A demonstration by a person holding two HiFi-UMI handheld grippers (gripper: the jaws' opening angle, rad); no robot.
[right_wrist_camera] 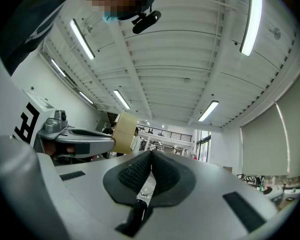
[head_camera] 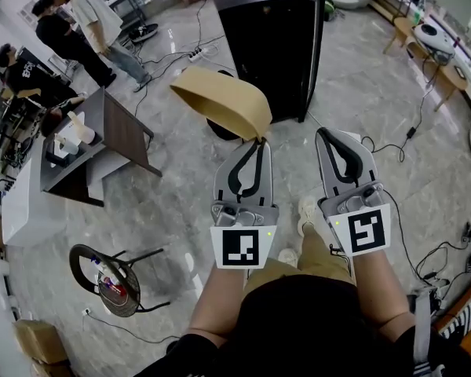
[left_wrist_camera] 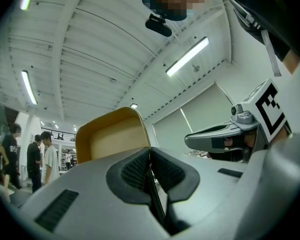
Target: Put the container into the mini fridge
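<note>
Grey marble floor (head_camera: 165, 210) fills the room, with cables trailing across it and people (head_camera: 86, 22) standing well off at the upper left. Ahead stands the black mini fridge (head_camera: 259, 38). Its door (head_camera: 315, 45) seems to be swung open and seen edge-on, though the inside cannot be made out from here. Between the person and the fridge, up in the air, is the tan container (head_camera: 224, 100), an open tub tipped on its side. The left gripper (head_camera: 259, 141) is clenched on the container's rim wall. Just beside it, the right gripper (head_camera: 323, 132) is closed with nothing in it. By my judgement this is the carry towards the fridge. The next move calls for bringing the container to the opening and lowering it level onto a shelf.
</note>
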